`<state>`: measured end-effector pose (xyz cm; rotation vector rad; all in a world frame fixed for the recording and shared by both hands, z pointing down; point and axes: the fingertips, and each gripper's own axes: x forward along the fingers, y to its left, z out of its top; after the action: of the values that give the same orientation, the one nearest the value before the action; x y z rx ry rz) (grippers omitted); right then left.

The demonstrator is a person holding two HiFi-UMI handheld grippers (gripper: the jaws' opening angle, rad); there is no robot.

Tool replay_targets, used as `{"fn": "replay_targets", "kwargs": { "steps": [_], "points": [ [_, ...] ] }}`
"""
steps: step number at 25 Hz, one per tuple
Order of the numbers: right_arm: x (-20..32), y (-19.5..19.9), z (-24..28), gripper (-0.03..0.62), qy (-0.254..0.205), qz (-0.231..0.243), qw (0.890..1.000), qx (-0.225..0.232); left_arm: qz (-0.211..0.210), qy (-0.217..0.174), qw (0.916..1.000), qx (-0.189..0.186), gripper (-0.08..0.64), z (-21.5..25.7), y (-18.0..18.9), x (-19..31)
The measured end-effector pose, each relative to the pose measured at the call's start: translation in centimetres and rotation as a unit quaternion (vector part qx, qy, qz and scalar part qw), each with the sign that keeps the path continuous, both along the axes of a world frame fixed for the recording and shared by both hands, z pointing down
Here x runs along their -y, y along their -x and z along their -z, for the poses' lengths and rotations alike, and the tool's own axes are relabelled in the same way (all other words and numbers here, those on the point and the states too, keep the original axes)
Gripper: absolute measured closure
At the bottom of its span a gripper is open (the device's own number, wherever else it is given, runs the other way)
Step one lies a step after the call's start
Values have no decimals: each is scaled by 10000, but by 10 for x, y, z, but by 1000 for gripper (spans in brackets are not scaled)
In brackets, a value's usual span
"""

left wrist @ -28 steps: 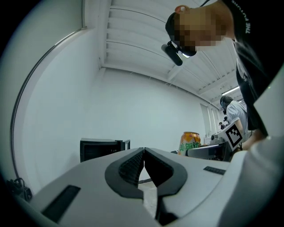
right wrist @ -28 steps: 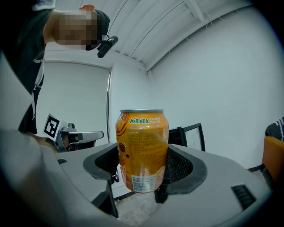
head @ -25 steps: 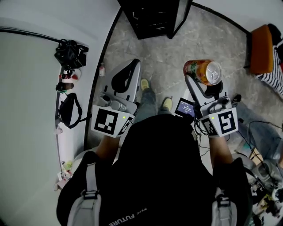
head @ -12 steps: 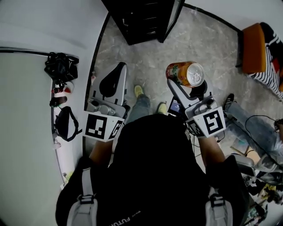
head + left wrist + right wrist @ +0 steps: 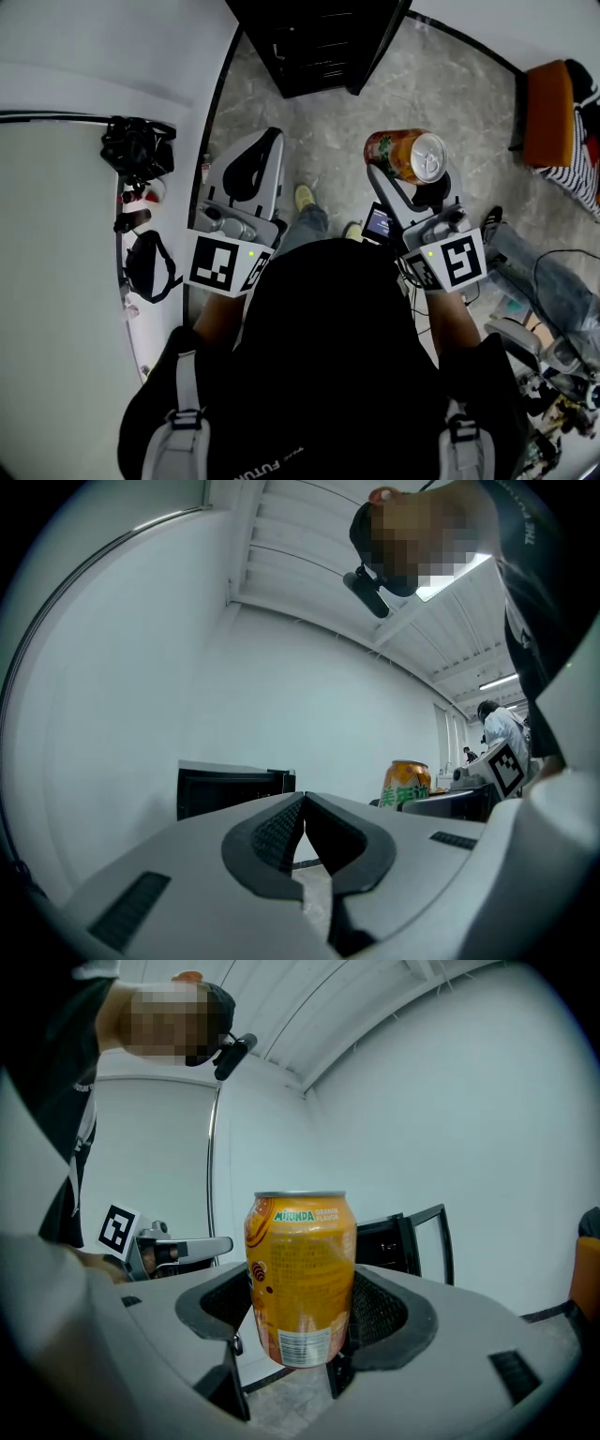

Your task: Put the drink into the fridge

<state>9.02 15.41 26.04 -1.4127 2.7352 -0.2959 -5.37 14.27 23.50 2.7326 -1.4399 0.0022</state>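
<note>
Pointing toward the black fridge (image 5: 319,42), the left gripper (image 5: 267,141) hangs below and to the left of it, with its jaws pressed fully together and nothing between them. Grey stone floor (image 5: 328,141) lies in front of the fridge. Below the fridge's open door (image 5: 380,42), the right gripper (image 5: 412,183) has its jaws clamped on the lower half of the orange drink can (image 5: 405,153), which is held in the air, apart from the fridge and not inside it.
</note>
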Motion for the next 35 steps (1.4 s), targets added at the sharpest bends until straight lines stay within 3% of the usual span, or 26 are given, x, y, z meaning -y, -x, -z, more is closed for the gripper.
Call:
{"fn": "replay_targets", "kwargs": {
  "steps": [12,23,35],
  "points": [
    [43,17,-9,265,266,51,9996,-123,-213,138,9996,-107,548,-8,14,54],
    [75,57,-5,265,188,-188,9996,29,-333,157,9992,-167,548,-14,62,82],
    [83,82,-4,265,121,-285,9995,-86,-420,228,9981,-379,548,-11,88,83]
  ]
}}
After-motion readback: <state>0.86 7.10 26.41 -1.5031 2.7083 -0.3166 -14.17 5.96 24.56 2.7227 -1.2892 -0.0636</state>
